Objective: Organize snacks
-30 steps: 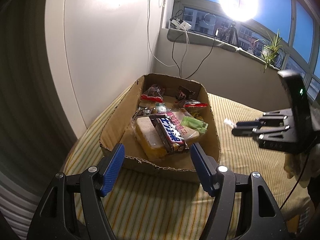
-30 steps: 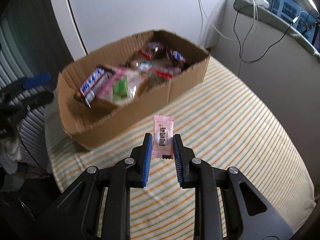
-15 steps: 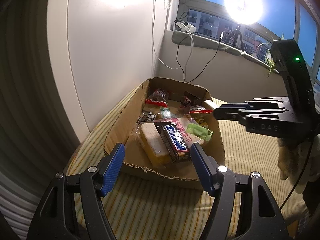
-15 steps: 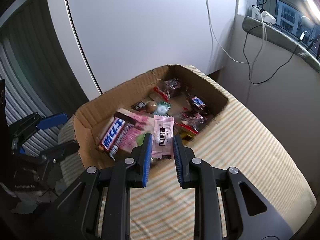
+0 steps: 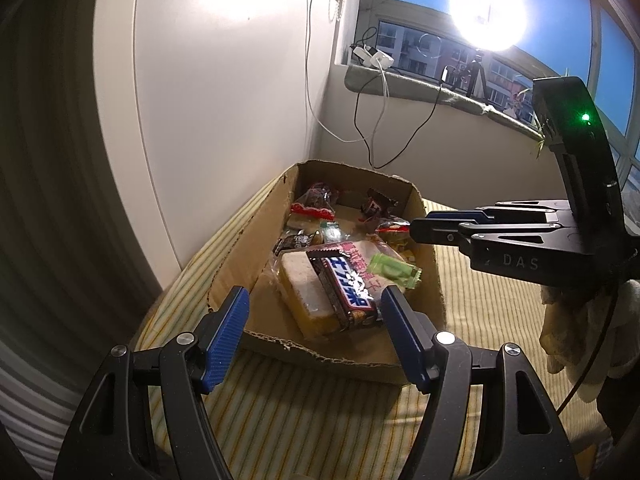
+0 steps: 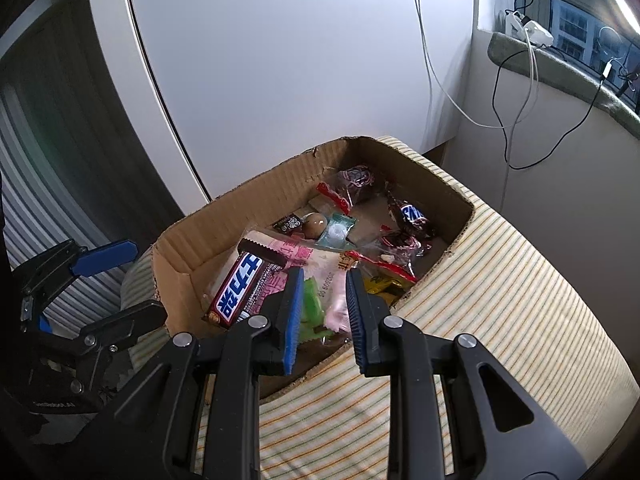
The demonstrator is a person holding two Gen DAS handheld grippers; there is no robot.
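Now we see our right gripper (image 6: pixel 322 312) narrowed over the open brown cardboard box (image 6: pixel 248 196), pinching a small pink sachet (image 6: pixel 337 308) above the wrapped snacks inside. Our left gripper (image 5: pixel 314 336) hangs spread wide and empty at the box's near edge, above the striped tablecloth (image 6: pixel 500 300).

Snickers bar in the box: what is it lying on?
The Snickers bar lies diagonally on top of a bagged yellow cake slab with pink print on its wrapper. Whatever is beneath the cake, and the cardboard box floor there, is covered from both views.
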